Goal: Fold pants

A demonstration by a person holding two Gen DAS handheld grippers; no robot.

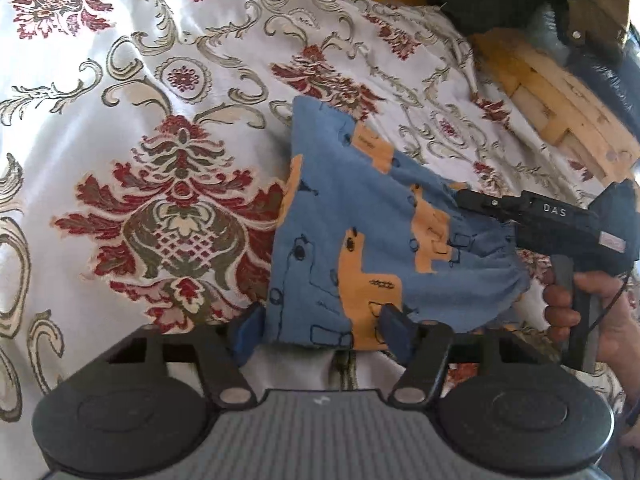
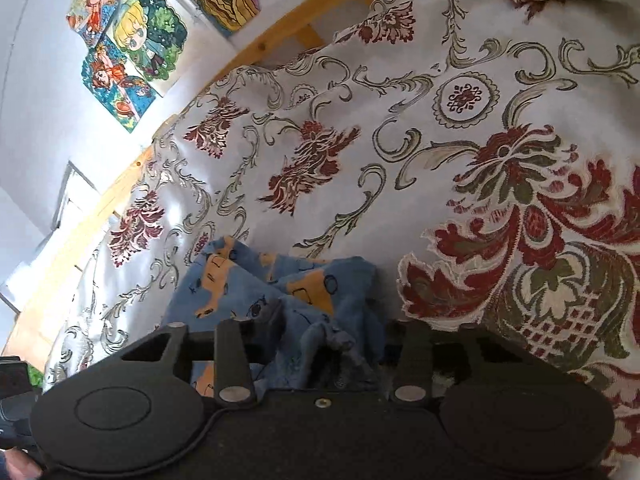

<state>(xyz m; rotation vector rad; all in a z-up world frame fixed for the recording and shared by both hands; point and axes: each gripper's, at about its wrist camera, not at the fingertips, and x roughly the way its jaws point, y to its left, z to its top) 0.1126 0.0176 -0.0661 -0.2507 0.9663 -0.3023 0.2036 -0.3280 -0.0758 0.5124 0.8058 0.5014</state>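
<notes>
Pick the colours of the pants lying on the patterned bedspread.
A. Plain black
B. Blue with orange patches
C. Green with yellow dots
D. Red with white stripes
B: the pants are blue cloth with orange patches and dark line drawings, lying on the bedspread.

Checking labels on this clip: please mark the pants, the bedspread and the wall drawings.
pants (image 1: 360, 236): left wrist view, middle of the blue and orange cloth.
bedspread (image 1: 120, 92): left wrist view, bare pale patch.
wall drawings (image 2: 148, 32): right wrist view, the blond figure's picture.
</notes>
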